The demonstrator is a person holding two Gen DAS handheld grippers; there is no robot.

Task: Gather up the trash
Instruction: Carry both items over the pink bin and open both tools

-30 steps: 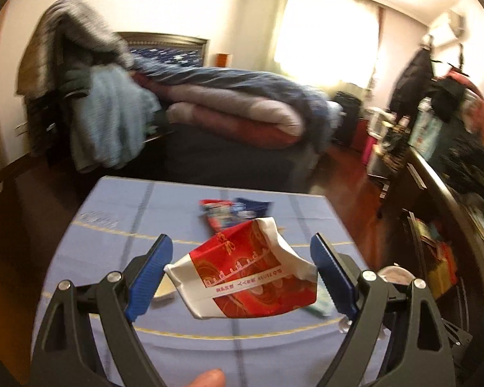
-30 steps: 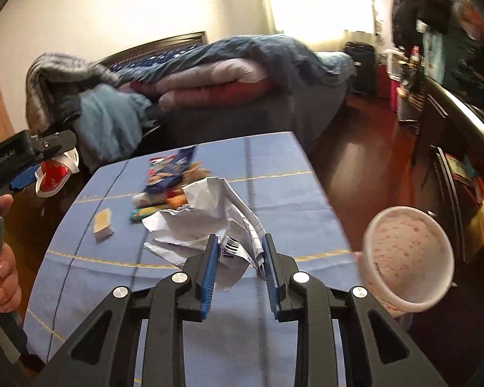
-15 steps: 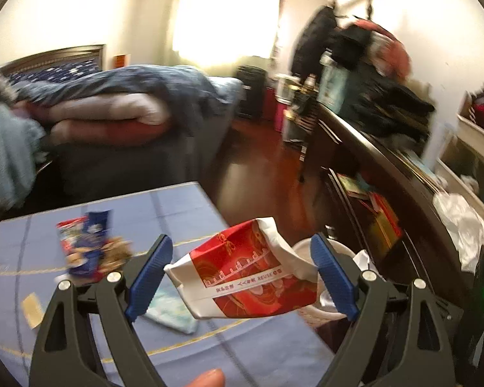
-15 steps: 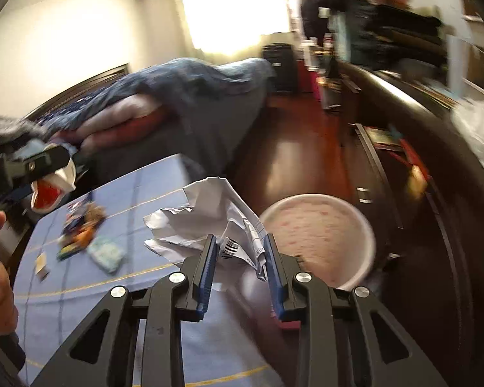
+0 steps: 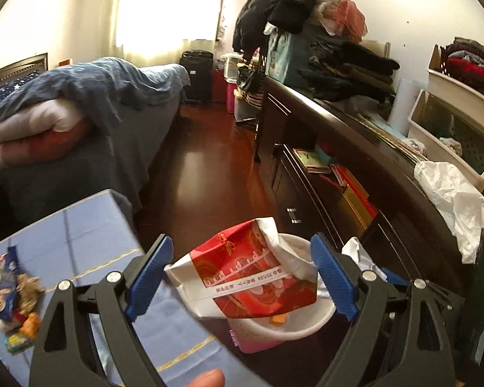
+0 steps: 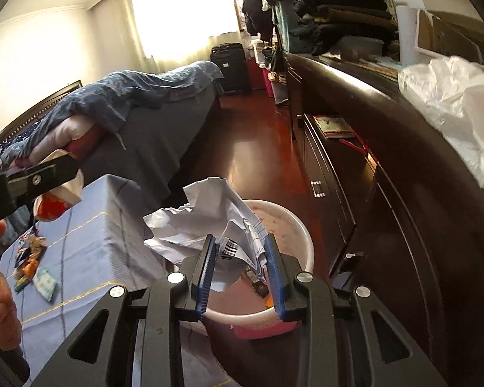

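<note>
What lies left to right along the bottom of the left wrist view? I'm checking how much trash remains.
Snack wrappers on the blue tablecloth → red-and-white paper bag in the left tongs → crumpled paper over the bin's far side.

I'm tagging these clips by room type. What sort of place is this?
Most likely a lived-in bedroom: a bed with rumpled bedding, a long dark dresser piled with folded clothes, and a suitcase by the curtained window.
</note>
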